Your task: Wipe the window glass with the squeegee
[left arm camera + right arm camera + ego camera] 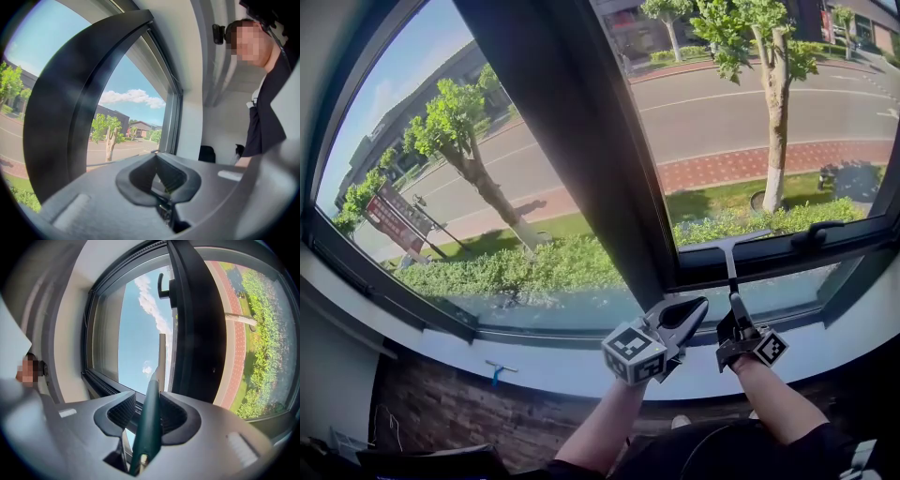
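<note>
Looking down on a large dark-framed window (750,112), the head view shows two panes divided by a broad black upright frame post (581,141), with a white sill (534,361) along the bottom edge.

Both forearms reach over the sill's right half. The left gripper (692,309) is held just right of the post's foot. In its own view (158,180) its fingers are drawn together to a mere sliver, with nothing between them.

The right gripper (737,323) is just beside it, nearer the sill's right end. Its fingers (176,416) pinch the dark green handle of the slim T-shaped squeegee (150,423).

The squeegee (731,272) stands upright from that grip and crosses the frame's dark lower rail. Its crossbar head lies level at the bottom edge of the right-hand pane. Contact with the glass cannot be confirmed.

A small blue-handled T-shaped tool (500,368) lies on the sill toward its left end, well apart from both grippers.
</note>
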The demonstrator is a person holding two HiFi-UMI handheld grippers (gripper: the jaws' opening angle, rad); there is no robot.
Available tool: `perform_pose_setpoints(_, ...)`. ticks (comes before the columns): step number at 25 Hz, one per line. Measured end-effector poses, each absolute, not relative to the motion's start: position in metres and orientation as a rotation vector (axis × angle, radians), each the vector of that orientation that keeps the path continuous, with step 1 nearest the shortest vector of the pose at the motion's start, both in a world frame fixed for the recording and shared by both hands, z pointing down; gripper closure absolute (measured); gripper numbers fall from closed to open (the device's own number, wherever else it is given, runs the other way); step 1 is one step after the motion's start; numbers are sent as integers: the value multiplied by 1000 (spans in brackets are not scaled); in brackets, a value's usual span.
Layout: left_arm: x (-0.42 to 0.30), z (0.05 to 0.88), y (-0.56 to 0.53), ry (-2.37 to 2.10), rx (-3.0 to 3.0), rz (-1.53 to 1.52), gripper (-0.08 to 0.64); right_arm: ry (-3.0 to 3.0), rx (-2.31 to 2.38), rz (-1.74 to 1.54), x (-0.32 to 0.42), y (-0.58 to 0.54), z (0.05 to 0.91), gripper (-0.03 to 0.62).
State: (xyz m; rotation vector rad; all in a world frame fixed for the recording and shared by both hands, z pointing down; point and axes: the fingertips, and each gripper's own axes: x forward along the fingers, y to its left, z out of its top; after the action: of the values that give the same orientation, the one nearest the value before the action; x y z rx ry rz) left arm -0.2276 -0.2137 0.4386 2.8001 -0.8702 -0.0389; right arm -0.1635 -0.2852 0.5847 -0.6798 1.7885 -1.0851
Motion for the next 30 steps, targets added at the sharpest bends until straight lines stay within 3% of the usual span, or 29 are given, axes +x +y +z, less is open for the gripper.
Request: perform_pose_setpoints(30,-209,453,-205,-842,2767,-48,557,1734,-643,-1228,-145,-277,607,428)
